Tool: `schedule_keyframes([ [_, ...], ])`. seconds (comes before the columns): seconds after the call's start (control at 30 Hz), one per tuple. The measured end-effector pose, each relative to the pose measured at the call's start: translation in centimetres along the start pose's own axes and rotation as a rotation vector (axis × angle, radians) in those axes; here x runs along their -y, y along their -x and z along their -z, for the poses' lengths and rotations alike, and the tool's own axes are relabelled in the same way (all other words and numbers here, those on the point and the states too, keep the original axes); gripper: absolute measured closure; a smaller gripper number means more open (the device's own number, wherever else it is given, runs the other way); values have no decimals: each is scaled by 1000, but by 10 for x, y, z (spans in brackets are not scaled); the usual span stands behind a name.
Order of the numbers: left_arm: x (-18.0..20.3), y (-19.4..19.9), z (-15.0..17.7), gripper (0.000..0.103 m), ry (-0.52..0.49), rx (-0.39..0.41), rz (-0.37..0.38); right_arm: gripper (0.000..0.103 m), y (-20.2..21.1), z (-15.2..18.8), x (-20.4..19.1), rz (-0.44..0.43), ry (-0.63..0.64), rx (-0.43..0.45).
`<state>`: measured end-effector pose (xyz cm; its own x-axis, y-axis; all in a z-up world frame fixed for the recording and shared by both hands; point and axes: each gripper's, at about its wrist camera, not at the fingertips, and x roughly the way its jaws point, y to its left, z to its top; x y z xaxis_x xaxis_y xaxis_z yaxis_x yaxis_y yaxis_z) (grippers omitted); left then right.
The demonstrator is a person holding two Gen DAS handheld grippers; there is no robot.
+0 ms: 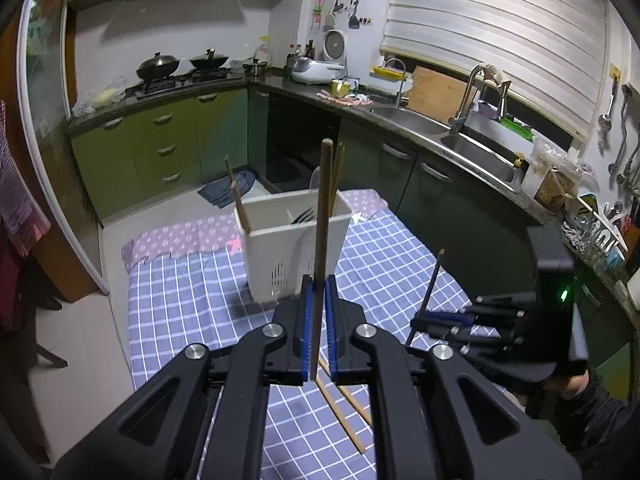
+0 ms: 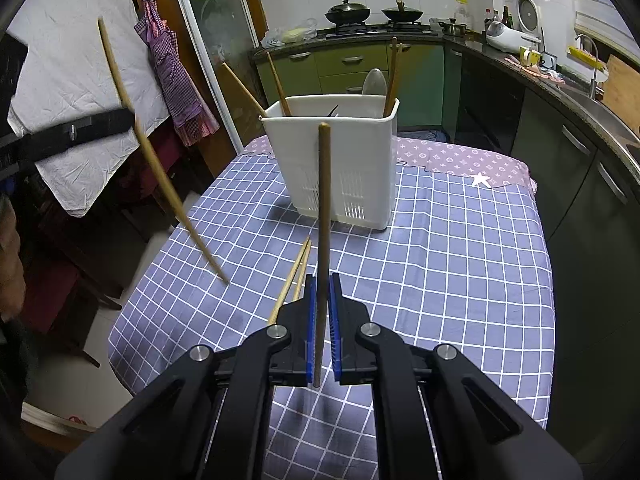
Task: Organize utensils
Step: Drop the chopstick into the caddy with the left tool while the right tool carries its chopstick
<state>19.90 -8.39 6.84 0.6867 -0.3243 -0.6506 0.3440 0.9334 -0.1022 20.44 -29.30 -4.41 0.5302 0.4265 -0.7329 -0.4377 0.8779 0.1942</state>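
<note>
Both tools clenched — left tool (image 1: 319, 292) and right tool (image 2: 322, 292) (one chopstick (image 1: 323, 216) each).

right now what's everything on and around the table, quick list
utensil holder: one, white, on the table's far half, holding chopsticks and dark cutlery
loose chopsticks: two, light wood, lying on the cloth near the grippers
held chopsticks: two, one brown in the right gripper, one lighter in the left
tablecloth: one, blue check with a pink far edge
left gripper: black, blue pads, shut on a chopstick
right gripper: same, shut on a chopstick
</note>
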Motion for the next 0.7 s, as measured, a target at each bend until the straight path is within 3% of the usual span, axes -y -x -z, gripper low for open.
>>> schedule_keyframes([
  [0.5,2,12,-91,97,-42,106,-49,96,-1,0,8,-11,-16,0],
  [0.7,-4,3,-84,97,-16,73,-34,96,6,-13,14,-65,-36,12],
])
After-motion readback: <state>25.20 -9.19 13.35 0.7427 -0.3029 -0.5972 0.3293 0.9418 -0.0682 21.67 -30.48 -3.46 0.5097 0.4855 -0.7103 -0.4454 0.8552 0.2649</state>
